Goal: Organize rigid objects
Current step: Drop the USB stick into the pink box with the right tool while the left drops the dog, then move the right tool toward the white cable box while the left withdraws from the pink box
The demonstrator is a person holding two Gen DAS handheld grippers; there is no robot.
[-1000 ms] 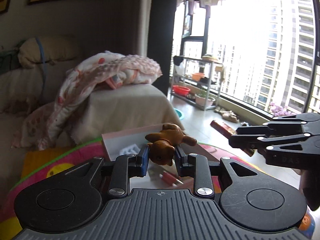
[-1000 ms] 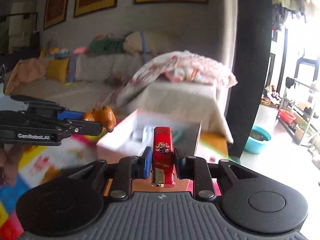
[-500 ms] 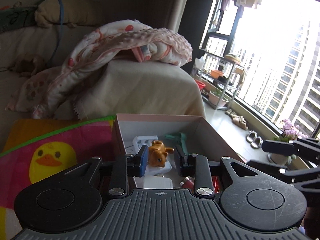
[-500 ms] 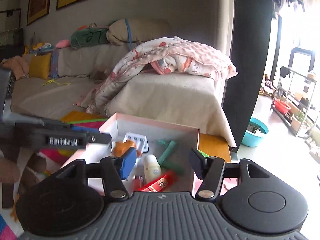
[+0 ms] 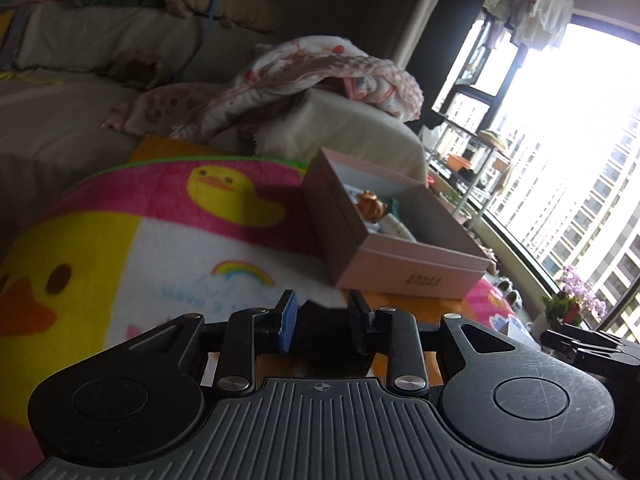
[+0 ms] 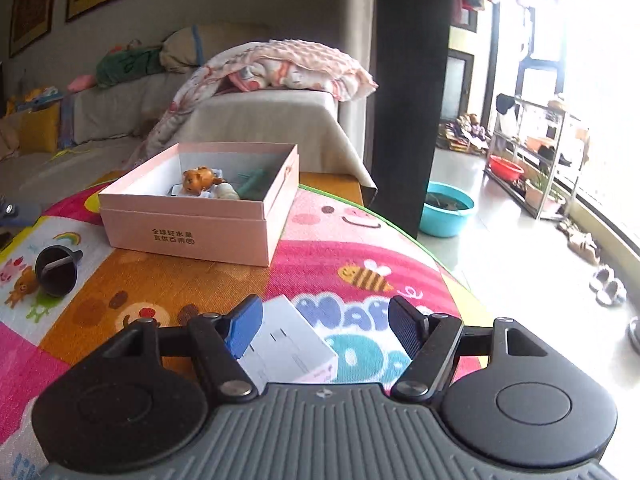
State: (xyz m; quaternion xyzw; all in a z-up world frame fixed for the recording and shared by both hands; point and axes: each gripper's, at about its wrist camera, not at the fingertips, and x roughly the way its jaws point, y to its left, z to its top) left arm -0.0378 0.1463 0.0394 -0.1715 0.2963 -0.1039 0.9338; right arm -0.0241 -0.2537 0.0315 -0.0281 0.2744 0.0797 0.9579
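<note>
The left tongs are narrow, with just a small gap between the blue pad and the black one. A dark shape shows in that gap. In the right view, a black cup stands free on the mat with nothing around it, so the left tongs hold nothing. The right tongs are wide and have just been opening. Nothing is gripped between them. A flat white box lies on the mat under them, closer to the blue pad.

Both tongs hang over a bright play mat with ducks, a bee and a rainbow on it. Farther back on the mat sits a pink box with no lid. Inside it lies a little brown toy bear. Beside the bear are a small white bottle and a green thing.

Behind the pink box is a sofa with a pink blanket piled on it. A blue basin sits on the floor near the big window.
</note>
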